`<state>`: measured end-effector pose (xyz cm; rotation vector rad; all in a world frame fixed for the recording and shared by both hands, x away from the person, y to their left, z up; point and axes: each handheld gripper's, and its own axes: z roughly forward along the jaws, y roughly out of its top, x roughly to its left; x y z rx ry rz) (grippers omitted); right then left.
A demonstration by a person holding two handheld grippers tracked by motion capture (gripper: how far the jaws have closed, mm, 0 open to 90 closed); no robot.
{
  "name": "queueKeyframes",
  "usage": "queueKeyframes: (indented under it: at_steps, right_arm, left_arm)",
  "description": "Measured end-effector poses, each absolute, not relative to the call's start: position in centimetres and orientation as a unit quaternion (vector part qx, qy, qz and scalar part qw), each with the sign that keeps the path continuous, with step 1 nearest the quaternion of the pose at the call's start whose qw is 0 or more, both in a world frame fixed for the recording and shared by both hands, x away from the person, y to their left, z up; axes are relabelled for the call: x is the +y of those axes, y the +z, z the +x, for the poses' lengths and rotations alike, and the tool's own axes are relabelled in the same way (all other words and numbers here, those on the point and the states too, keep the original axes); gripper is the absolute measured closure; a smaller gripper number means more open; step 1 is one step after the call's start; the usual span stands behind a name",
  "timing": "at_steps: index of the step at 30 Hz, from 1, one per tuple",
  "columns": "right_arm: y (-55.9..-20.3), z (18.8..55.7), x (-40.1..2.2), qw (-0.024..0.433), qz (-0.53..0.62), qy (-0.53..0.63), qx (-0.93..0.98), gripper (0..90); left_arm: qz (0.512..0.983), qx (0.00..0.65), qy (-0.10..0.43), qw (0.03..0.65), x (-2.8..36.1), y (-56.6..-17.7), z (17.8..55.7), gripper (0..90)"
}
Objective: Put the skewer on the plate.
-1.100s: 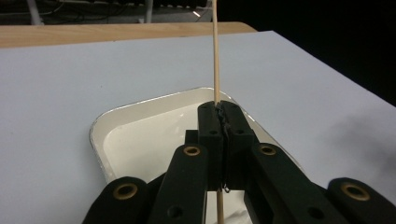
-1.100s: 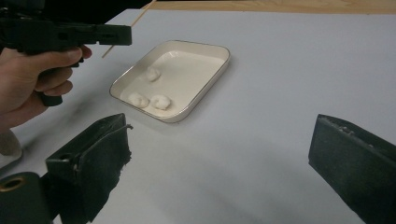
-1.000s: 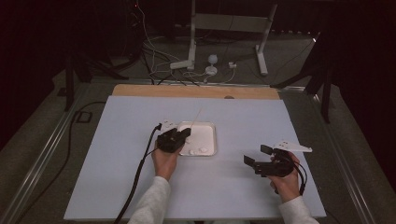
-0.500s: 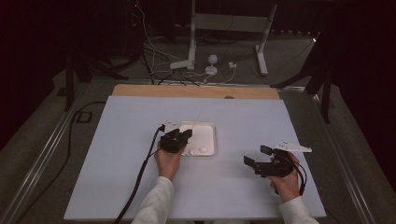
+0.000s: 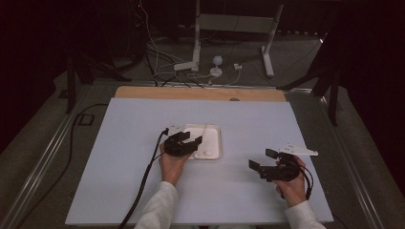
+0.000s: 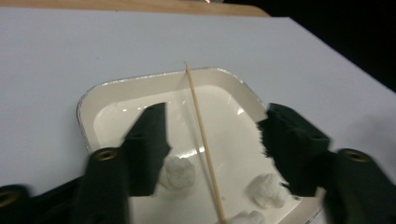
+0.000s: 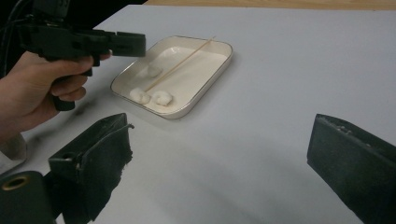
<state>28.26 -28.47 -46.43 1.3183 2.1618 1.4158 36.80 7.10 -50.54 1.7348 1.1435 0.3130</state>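
- Wooden stick (image 6: 201, 140) lies in the white tray (image 6: 88, 105) among cotton balls (image 6: 178, 171).
- Left gripper (image 6: 212, 140), jaws just opened, straddles the stick untouched: likely released.
- Right gripper (image 7: 219, 163), well apart from the tray, gapes empty.

**No readable text anywhere**

No letters, nos., brands or signs legible in any view. Tray (image 6: 88, 121): plain white, no mark on rim or base. Wooden stick (image 6: 201, 135): bare. Table (image 5: 119, 157): blank pale sheet w/ no print. Left gripper (image 5: 188, 141) & right gripper (image 5: 262, 160): black bodies, no label visible; grey plate on the right one also blank. Background gear too dark & small to read.
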Motion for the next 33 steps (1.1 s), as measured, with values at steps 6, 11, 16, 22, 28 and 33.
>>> queueKeyframes:
  at_steps: [6,11,16,22,28,33]
  right_arm:
    - [-46.6,28.2,-28.1,0.127,0.447,0.480,0.744,6.0]
    - [-46.6,28.0,-27.8,0.134,0.439,0.478,0.749,5.9]
    - [-46.5,27.8,-27.8,0.144,0.434,0.481,0.749,5.0]
    - [-46.6,27.4,-27.7,0.153,0.417,0.490,0.750,2.5]
    - [-47.0,27.2,-27.5,0.165,0.410,0.487,0.753,2.0]
    - [-47.1,27.0,-27.4,0.178,0.406,0.492,0.749,1.9]
  left_arm:
    - [0.714,0.459,0.126,0.514,8.0,-49.6,36.5,20.1]
    - [0.717,0.445,0.123,0.522,9.1,-48.6,35.9,14.2]
    - [0.714,0.437,0.125,0.532,10.5,-47.9,34.8,6.7]
    - [0.721,0.430,0.144,0.524,12.3,-47.4,33.3,1.0]
    - [0.720,0.427,0.161,0.522,14.4,-47.3,31.5,0.5]
    - [0.714,0.421,0.174,0.532,16.4,-47.5,29.9,0.5]
